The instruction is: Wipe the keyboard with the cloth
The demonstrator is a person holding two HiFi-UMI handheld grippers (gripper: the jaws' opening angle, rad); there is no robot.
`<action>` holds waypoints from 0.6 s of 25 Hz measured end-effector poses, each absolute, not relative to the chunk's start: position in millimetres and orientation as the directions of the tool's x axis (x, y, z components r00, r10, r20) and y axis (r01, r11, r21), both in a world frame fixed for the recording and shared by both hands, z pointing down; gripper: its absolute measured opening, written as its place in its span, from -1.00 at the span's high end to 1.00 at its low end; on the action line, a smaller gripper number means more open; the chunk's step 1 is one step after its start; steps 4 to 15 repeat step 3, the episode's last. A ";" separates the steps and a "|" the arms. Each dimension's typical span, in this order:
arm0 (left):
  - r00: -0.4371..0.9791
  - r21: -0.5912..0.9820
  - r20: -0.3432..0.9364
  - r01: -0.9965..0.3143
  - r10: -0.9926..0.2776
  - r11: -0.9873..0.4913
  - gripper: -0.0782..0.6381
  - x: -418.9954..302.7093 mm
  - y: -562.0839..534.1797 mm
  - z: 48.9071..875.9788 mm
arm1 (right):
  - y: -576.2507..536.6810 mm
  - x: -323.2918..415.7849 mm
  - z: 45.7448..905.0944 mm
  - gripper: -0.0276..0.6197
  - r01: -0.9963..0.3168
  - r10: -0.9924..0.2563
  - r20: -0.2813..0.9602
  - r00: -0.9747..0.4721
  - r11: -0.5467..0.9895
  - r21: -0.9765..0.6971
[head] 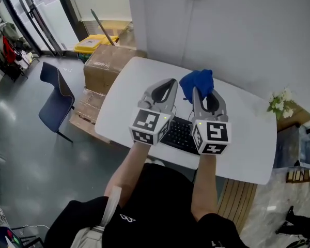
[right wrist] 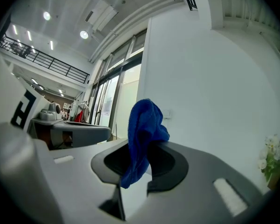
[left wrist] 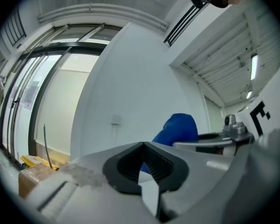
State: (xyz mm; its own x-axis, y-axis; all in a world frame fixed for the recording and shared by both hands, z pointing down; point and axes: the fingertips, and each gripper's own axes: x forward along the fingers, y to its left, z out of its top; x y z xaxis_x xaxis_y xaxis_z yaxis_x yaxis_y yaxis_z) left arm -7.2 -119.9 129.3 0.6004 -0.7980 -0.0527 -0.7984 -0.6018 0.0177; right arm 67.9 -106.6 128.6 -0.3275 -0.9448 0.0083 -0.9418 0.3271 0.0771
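Cloth (head: 197,84) is pinched in the right gripper (head: 196,94), up above the keyboard (head: 180,135), near its far edge. Left gripper (head: 172,82) is pressed together and empty, also above it. I'd lower the cloth flat onto the keys and drag it lightly along the rows.

Cloth (right wrist: 144,129) fuzzy terry; table (head: 248,138) smooth matt; keyboard (head: 180,134) matt plastic.

Keyboard (head: 181,134) on table (head: 248,138) (cloth (head: 197,84) in right claw (head: 194,91)).
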 end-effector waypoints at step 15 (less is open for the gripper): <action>0.609 0.021 -0.055 -0.791 -0.791 -0.611 0.79 -1.6 -119.9 128.8 | -106.7 71.8 127.6 0.64 -0.942 -0.946 0.011 -0.324 0.324 0.083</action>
